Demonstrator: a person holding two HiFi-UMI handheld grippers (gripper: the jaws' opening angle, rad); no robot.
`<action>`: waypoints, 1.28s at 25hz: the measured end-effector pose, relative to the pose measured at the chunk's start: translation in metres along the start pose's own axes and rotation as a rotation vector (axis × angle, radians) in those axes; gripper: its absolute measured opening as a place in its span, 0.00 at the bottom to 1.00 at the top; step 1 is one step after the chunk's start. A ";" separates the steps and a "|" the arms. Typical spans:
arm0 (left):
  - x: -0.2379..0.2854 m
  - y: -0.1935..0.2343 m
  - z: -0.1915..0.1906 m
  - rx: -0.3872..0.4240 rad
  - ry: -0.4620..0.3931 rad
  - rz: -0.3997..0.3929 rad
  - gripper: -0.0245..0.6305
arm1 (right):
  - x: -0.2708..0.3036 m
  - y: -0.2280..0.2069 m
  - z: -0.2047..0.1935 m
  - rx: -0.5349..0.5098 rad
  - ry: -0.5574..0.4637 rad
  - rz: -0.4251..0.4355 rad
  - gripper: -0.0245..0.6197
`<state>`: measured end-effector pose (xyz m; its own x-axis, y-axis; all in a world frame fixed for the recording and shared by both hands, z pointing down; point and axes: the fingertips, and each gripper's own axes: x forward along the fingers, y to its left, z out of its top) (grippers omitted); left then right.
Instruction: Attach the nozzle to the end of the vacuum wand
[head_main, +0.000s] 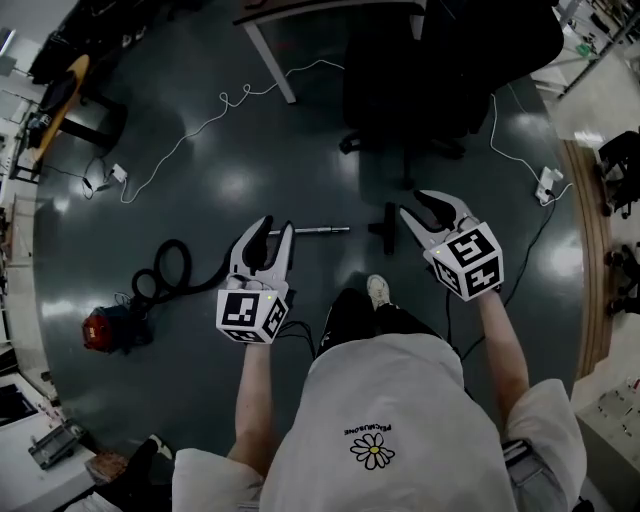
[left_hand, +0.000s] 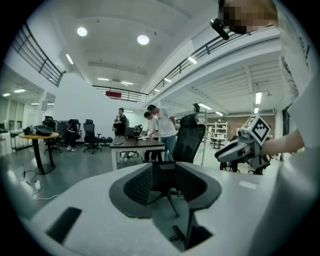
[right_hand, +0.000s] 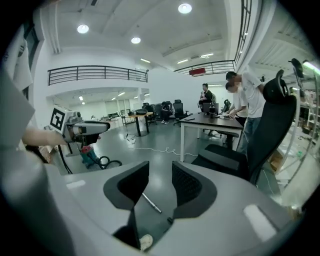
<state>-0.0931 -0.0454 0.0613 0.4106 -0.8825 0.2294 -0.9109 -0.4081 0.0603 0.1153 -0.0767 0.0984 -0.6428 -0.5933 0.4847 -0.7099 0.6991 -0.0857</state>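
**Both grippers empty above the wand on the floor**

A person is standing on the dark floor and holding a gripper in each hand, low in front of the body. The left gripper (head_main: 278, 226) is sitting just left of centre in the head view. Its jaws are standing moderately apart, with nothing between them except the distant base of an office chair (head_main: 440, 70). The right gripper (head_main: 416, 204) is sitting right of centre. Its jaws are also parted and gripping nothing, though its own view is looking between them down at the floor.

The vacuum wand (head_main: 325, 230), a thin metal tube, is lying flat on the floor at the middle of the head view, between the two grippers and touched by neither. A small dark piece that looks like the nozzle (head_main: 388, 228) is lying just right of the wand's end, apart from it.

At lower left a red vacuum cleaner (head_main: 105, 328) is sitting with its black hose (head_main: 170, 270) looping towards the wand. A white cable (head_main: 200, 125) is trailing across the upper left.
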 end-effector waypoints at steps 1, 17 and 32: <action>0.008 0.002 -0.005 0.029 0.031 -0.030 0.26 | 0.006 -0.003 -0.001 -0.021 0.021 0.011 0.25; 0.215 0.134 -0.627 0.484 0.687 -0.594 0.43 | 0.366 -0.070 -0.440 -0.291 0.494 0.403 0.34; 0.285 0.192 -0.925 0.942 1.015 -0.658 0.36 | 0.512 -0.111 -0.745 -0.548 0.992 0.529 0.34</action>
<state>-0.1882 -0.1586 1.0366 0.1619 -0.1250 0.9789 -0.0676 -0.9910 -0.1154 0.0790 -0.1607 1.0045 -0.1498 0.2008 0.9681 -0.0644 0.9751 -0.2122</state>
